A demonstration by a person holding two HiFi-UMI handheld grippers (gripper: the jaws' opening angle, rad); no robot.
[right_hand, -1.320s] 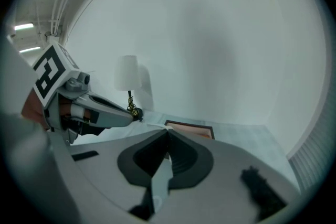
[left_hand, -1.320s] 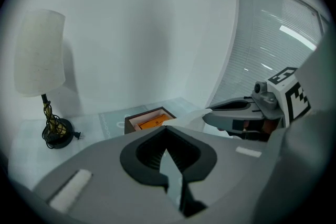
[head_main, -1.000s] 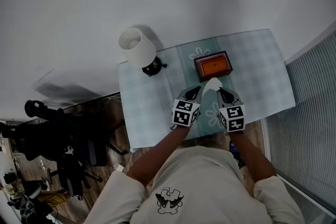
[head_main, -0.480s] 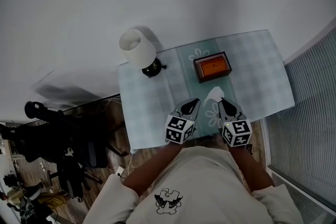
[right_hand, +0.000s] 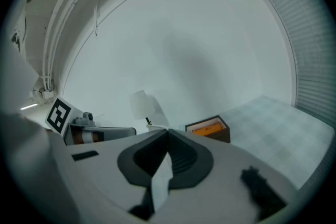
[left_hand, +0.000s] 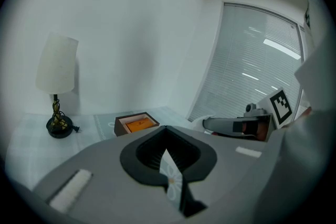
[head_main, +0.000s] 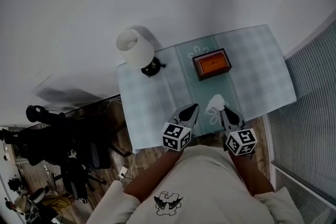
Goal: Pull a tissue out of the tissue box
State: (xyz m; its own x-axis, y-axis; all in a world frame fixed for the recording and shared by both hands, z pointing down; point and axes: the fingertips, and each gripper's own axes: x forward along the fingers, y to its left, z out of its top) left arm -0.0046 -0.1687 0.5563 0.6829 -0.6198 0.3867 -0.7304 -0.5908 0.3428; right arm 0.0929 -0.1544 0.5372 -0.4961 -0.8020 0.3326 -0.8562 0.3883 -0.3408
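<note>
The tissue box [head_main: 211, 64], dark brown with an orange top, sits on the checked tablecloth [head_main: 262, 71] past both grippers. It also shows in the left gripper view as the box [left_hand: 137, 124] and in the right gripper view as the box [right_hand: 209, 128]. A white tissue [head_main: 215, 102] hangs free of the box, pinched in my right gripper [head_main: 223, 109]. That tissue [right_hand: 160, 183] runs down between the shut jaws of the right gripper [right_hand: 168, 131]. My left gripper [head_main: 194, 106] is beside it to the left, its jaws together with nothing in them.
A white-shaded lamp [head_main: 135, 49] stands at the table's back left corner. Window blinds [head_main: 310, 128] run down the right side. Dark tripods and gear [head_main: 58, 139] crowd the floor to the left. Both grippers hover over the table's near edge.
Both grippers have drawn back from the box toward the person and risen slightly. The tissue, which was just in front of the box, has travelled away from it in the right gripper.
</note>
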